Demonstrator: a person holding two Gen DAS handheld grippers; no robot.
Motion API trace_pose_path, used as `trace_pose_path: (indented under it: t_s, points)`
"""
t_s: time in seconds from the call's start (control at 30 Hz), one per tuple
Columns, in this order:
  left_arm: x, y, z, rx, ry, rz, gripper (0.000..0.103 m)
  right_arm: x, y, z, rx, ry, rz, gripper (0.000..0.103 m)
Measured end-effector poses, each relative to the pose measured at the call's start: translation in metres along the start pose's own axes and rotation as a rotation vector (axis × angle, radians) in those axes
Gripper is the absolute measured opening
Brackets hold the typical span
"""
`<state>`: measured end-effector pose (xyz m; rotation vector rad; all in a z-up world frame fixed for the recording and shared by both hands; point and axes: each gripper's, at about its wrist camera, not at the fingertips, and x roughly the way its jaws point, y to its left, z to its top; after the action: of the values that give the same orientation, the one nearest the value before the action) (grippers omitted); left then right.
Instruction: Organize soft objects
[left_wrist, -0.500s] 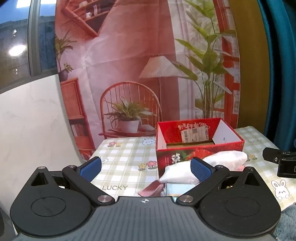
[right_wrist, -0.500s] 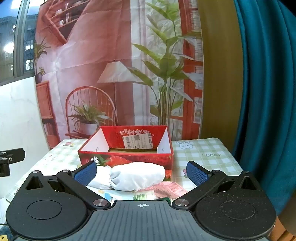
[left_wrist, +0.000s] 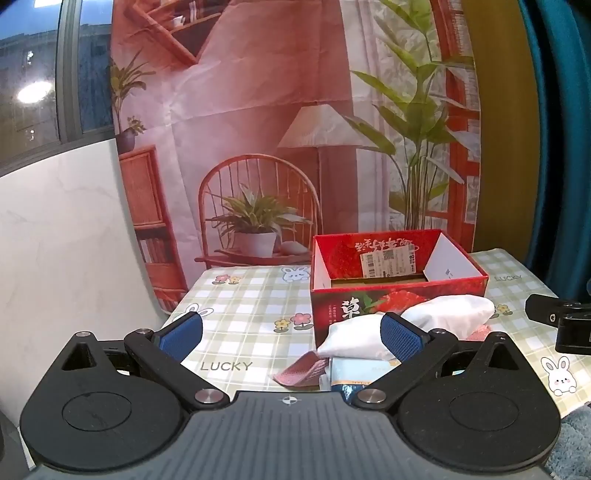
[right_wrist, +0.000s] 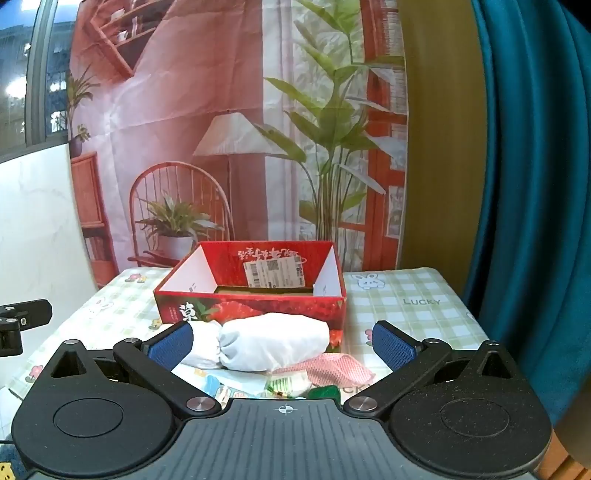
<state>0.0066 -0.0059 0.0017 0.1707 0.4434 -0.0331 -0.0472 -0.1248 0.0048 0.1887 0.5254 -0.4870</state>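
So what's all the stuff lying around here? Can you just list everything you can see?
red box: one, red with strawberry print, open top, standing mid-table.
white bundles: two, white, soft, lying just in front of the box.
pink cloth: one, pink, on the table beside the bundles.
small packets: a few, pale blue and green, closest to the cameras; exact count unclear.
tablecloth: one, green and white check with bunnies and flowers, covering the table.
backdrop: one, printed room scene, behind the table.
curtain: one, teal, on the right.
left hand-held gripper: one, black with blue pads, open, holding nothing.
right hand-held gripper: one, same colours, open, holding nothing.
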Motion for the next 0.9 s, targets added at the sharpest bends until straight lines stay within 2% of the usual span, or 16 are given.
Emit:
trace_pose_path:
  t_s: [0.9]
  points:
    - [0.0080, 0.0066, -0.0080, -0.017, 0.017, -0.029, 0.103, 0.0065, 0.0017, -0.0021, -0.001, 0.003, -0.004, 0.103]
